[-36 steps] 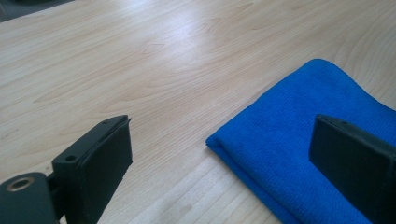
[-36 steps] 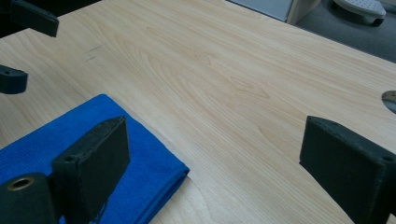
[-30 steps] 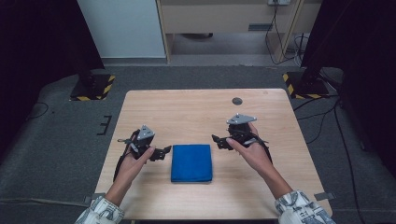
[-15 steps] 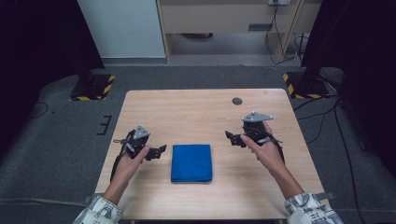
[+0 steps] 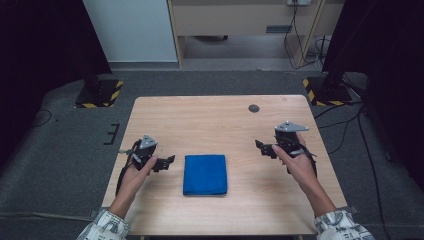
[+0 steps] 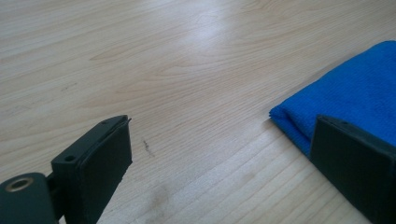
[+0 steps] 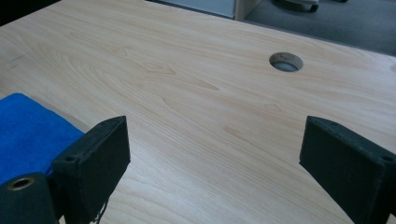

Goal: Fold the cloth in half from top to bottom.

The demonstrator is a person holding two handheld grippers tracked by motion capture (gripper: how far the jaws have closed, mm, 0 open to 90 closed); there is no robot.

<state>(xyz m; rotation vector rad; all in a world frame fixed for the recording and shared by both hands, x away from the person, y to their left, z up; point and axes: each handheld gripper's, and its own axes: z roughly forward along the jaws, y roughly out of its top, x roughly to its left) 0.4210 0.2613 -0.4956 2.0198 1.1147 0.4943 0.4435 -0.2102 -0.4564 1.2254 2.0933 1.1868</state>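
A folded blue cloth [image 5: 205, 174] lies flat on the wooden table [image 5: 215, 120], between the two grippers and closer to the left one.

The left gripper [image 5: 165, 162] sits low over the table just beside the cloth's left edge, not touching it, and points toward that edge. Its jaws stand wide apart with nothing between them. In the left gripper view the left gripper [image 6: 219, 158] looks along bare wood, and a near corner of the blue cloth [image 6: 345, 102] sits just ahead of one jaw, partly hidden behind it; whether that jaw touches the fabric cannot be told.

The right gripper [image 5: 264, 148] is held well apart from the cloth, off its right side and slightly farther up the table, with its jaws turned back toward the cloth. In the right gripper view the right gripper [image 7: 215, 154] is spread wide and empty, bare wood showing in the gap. The blue cloth [image 7: 28, 135] appears beside and behind one jaw, and a round cable hole [image 7: 286, 61] in the table lies well ahead of the jaws, nearer the other one.
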